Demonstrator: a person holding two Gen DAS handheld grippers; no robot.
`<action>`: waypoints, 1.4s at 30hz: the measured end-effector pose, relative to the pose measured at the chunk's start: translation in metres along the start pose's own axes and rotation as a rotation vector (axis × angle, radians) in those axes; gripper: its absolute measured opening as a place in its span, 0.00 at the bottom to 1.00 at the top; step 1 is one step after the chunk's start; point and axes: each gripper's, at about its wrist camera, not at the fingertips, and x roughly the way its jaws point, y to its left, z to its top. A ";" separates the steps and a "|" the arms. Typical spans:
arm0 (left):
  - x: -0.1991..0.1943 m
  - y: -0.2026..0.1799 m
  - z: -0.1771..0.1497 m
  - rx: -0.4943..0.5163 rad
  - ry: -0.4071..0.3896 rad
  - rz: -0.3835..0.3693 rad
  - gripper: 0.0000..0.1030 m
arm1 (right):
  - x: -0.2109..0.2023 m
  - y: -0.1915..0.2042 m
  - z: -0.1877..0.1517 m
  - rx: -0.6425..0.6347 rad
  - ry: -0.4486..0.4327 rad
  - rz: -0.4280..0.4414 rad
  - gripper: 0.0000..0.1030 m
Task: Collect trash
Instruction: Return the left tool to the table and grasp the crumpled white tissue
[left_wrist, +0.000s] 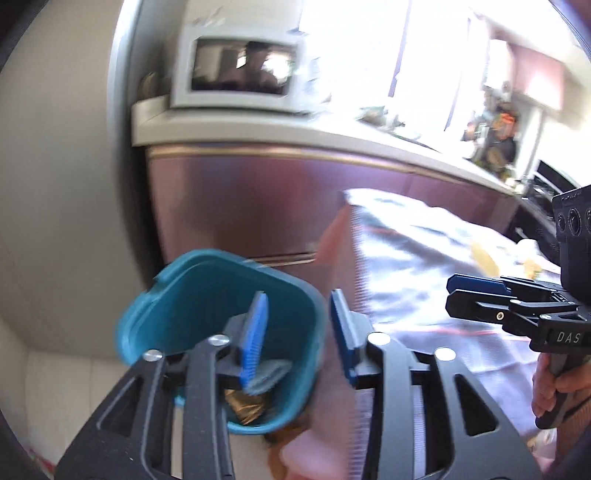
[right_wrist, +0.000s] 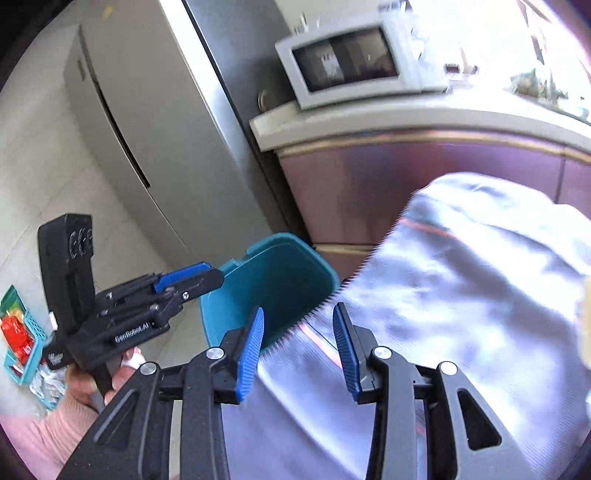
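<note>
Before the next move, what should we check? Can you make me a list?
1. Left tool open, nothing pinched: ok.
2. Right tool open, nothing pinched: ok.
3. Bin mouth uncovered, with room above the trash inside: ok.
4. Bag inside the bin: not ok; most of it is outside, past the rim.
5. Bag lying still: cannot tell, it is blurred.
</note>
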 end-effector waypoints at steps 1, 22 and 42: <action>-0.001 -0.012 0.001 0.018 -0.008 -0.033 0.42 | -0.014 -0.003 -0.003 -0.004 -0.020 -0.017 0.40; 0.077 -0.271 -0.012 0.235 0.186 -0.481 0.56 | -0.231 -0.146 -0.119 0.306 -0.241 -0.543 0.47; 0.136 -0.302 -0.004 0.124 0.290 -0.514 0.03 | -0.248 -0.179 -0.168 0.461 -0.244 -0.498 0.47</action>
